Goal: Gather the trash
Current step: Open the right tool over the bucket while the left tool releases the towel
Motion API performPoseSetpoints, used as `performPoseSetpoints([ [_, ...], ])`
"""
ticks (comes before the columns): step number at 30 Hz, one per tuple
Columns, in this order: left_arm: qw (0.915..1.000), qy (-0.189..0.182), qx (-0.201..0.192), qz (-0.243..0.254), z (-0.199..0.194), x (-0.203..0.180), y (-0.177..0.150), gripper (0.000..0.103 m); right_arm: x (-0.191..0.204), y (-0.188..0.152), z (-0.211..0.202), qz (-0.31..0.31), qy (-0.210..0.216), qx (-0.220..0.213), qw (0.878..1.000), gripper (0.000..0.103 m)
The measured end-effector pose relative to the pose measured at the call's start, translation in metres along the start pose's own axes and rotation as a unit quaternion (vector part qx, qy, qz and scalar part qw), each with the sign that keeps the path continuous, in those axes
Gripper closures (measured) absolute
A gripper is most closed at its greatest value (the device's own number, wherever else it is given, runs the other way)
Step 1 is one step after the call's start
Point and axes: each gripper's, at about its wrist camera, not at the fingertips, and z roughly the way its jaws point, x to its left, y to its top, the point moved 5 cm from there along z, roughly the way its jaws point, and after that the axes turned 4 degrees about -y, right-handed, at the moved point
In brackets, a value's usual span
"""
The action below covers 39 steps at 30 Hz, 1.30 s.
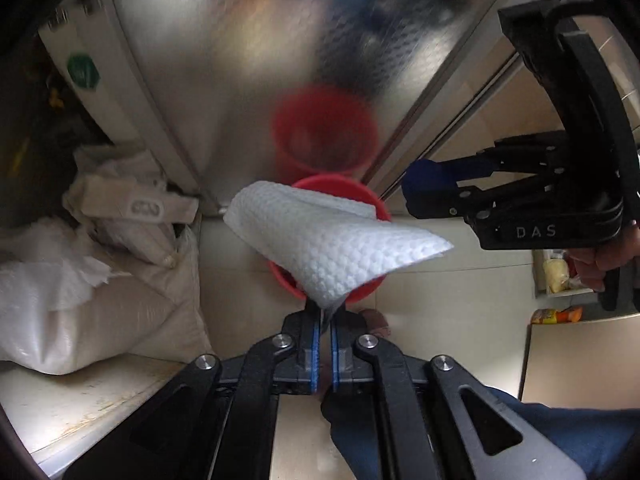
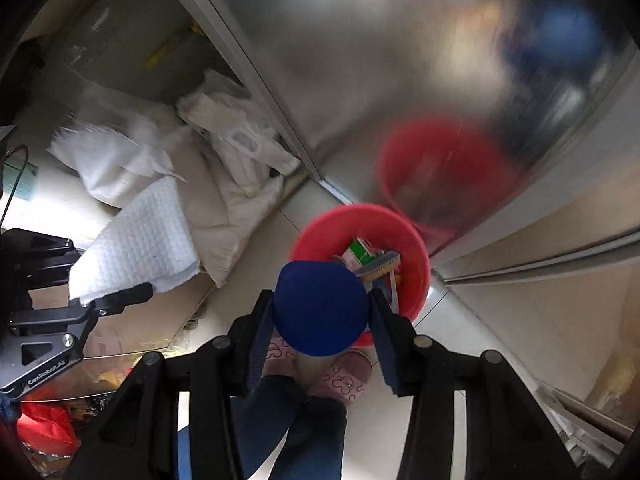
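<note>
My left gripper is shut on a white paper towel and holds it just above a red trash bin on the floor. My right gripper is shut on a round blue lid and holds it over the near rim of the same red bin. The bin holds a green-and-white carton and a brush-like item. The right gripper with the blue lid shows in the left wrist view, right of the bin. The left gripper with the towel shows in the right wrist view, left of the bin.
A steel cabinet door stands behind the bin and mirrors it. White sacks and bags are piled on the floor to the left. My slippered feet stand on the tiled floor near the bin. Packaged goods sit at right.
</note>
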Motion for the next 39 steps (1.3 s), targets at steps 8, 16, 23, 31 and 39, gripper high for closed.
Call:
performPoseSetpoints([
  [8,0.9996,0.011,0.023,-0.007,0.031,0.018,-0.008,0.1,-0.013,-0.02,0.048,0.032,0.014,0.028,0.999,0.059],
  [16,0.9994,0.007,0.034,-0.004,0.043,0.02,-0.009,0.1,-0.017,-0.034,0.063,0.054,0.039,0.065,0.996,0.021],
  [23,0.9987,-0.003,0.041,0.031,0.049,0.002,0.001,0.1,-0.035,-0.042,0.044,0.084,0.032,0.045,0.995,0.006],
  [31,0.9973,-0.013,0.044,0.057,0.071,-0.017,0.016,0.1,-0.051,-0.051,0.038,0.122,0.026,0.036,0.992,0.006],
  [39,0.9959,-0.022,0.046,0.075,0.094,-0.029,0.027,0.099,-0.069,-0.054,0.034,0.146,0.006,0.027,0.989,0.006],
])
